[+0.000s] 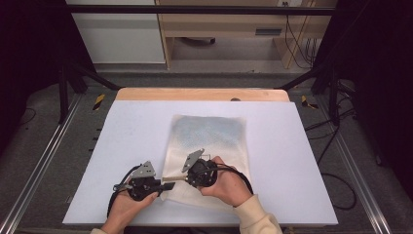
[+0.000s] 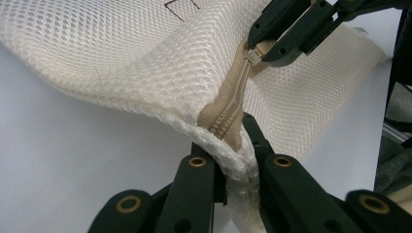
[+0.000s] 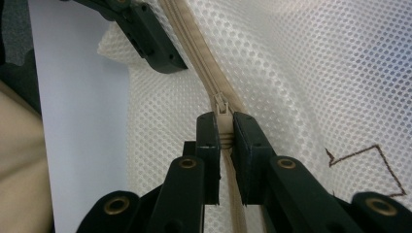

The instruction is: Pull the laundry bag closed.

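Note:
A white mesh bag (image 1: 209, 136) lies flat on the white tabletop (image 1: 122, 146), its beige zipper (image 2: 232, 109) running along the near edge. My left gripper (image 1: 169, 185) is shut on the bag's near left corner, where the zipper ends; in the left gripper view its jaws (image 2: 232, 141) pinch the mesh edge and zipper tape. My right gripper (image 1: 176, 178) faces it from the right, shut on the zipper pull (image 3: 222, 109), with the jaws (image 3: 224, 121) clamped on the tab. The two grippers' tips are close together. The mesh (image 3: 316, 73) bunches up between them.
The table's wooden back edge (image 1: 202, 94) lies beyond the bag. Metal rails (image 1: 44, 156) and black frame legs flank the table. A brown stitched mark (image 3: 369, 160) sits on the mesh near my right jaws. A person's sleeve (image 1: 255, 217) enters from the bottom.

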Action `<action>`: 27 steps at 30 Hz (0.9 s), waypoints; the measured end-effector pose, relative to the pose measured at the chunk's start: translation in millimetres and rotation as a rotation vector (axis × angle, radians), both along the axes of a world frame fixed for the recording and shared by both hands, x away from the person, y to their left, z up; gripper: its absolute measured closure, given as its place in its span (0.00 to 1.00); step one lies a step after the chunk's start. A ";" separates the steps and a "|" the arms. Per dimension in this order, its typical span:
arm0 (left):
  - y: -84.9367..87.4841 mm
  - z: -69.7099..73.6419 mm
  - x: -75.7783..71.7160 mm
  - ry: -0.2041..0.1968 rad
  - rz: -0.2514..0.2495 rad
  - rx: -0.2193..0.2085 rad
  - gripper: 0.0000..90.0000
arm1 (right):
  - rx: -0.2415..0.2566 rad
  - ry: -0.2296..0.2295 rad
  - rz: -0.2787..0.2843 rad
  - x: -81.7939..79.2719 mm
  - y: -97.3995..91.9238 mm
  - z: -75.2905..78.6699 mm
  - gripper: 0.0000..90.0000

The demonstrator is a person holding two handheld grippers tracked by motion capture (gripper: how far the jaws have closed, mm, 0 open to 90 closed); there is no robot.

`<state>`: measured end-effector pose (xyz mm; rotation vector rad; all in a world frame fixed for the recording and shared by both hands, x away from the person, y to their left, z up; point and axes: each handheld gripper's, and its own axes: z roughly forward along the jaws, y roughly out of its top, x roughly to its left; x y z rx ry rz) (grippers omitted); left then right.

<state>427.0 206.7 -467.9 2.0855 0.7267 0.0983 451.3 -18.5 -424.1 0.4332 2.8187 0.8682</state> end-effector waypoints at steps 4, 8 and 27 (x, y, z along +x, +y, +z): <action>0.1 0.0 0.1 0.000 0.002 -0.001 0.95 | 0.001 0.001 -0.009 0.9 -5.0 -0.1 0.91; 0.0 -0.2 0.1 0.002 -0.002 0.000 0.95 | 0.000 0.001 -0.014 0.5 -8.2 0.2 0.91; -5.0 -2.4 -1.4 0.012 -0.027 0.007 0.95 | 0.015 -0.001 -0.034 -6.3 -21.1 -2.1 0.91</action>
